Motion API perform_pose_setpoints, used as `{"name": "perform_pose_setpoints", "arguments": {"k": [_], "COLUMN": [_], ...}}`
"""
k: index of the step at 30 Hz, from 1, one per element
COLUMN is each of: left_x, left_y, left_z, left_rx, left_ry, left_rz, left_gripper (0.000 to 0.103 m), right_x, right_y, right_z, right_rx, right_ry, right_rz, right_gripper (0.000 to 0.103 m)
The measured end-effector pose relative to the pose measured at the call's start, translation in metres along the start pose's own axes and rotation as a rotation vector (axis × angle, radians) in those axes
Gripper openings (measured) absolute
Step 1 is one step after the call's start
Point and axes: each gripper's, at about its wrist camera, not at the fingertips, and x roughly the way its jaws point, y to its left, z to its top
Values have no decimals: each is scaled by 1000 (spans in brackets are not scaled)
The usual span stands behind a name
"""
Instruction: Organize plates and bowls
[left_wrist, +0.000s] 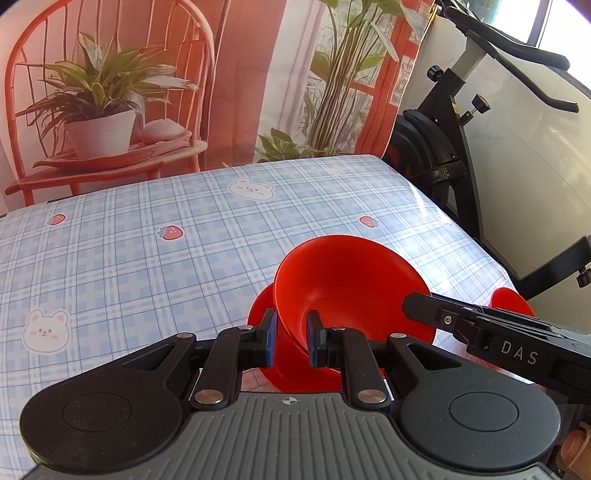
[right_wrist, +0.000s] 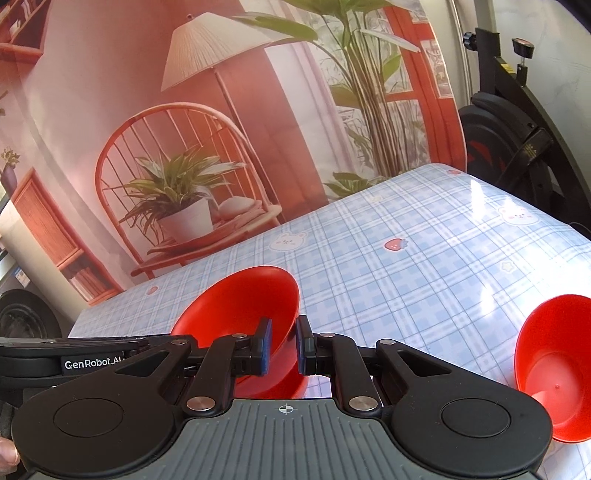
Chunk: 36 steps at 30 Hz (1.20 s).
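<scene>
Left wrist view: your left gripper pinches rim of red bowl, tilted over red plate, likely for stacking. Right wrist view: your right gripper clamps same bowl's rim, sharing load; second bowl rests on table nearby.

- The checked surface lies bare to the left and far side, open for passing.
- A red bowl, tilted over a red plate, blocks the near middle.
- The right hand-held gripper crosses in from the right, touching that bowl.
- Another red bowl sits near the surface's right edge.
- An exercise bike stands beyond the far right corner.
</scene>
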Motion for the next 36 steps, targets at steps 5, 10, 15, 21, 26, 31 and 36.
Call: {"name": "perform_pose_setpoints", "arguments": {"k": [5, 10, 15, 21, 26, 31, 36], "left_x": [6, 10, 12, 13, 15, 14, 7], "left_y": [5, 5, 4, 3, 4, 5, 4], "left_z": [-2, -4, -6, -7, -7, -5, -1], "left_rx": [12, 26, 40, 51, 60, 54, 37], "left_ry": [9, 25, 31, 39, 44, 43, 10], "left_rz": [19, 34, 45, 49, 51, 59, 68], "left_gripper": [18, 18, 18, 18, 18, 30, 34], "right_x": [12, 17, 19, 22, 23, 21, 10], "right_y": [-2, -1, -1, -2, -3, -2, -3], "right_z": [-8, -11, -11, -13, -13, -13, -9], "right_rx": [3, 2, -12, -12, -14, -26, -32], "right_ry": [28, 45, 50, 65, 73, 75, 46], "right_rz": [7, 11, 10, 9, 10, 0, -5], "right_gripper": [13, 13, 13, 13, 13, 19, 19]}}
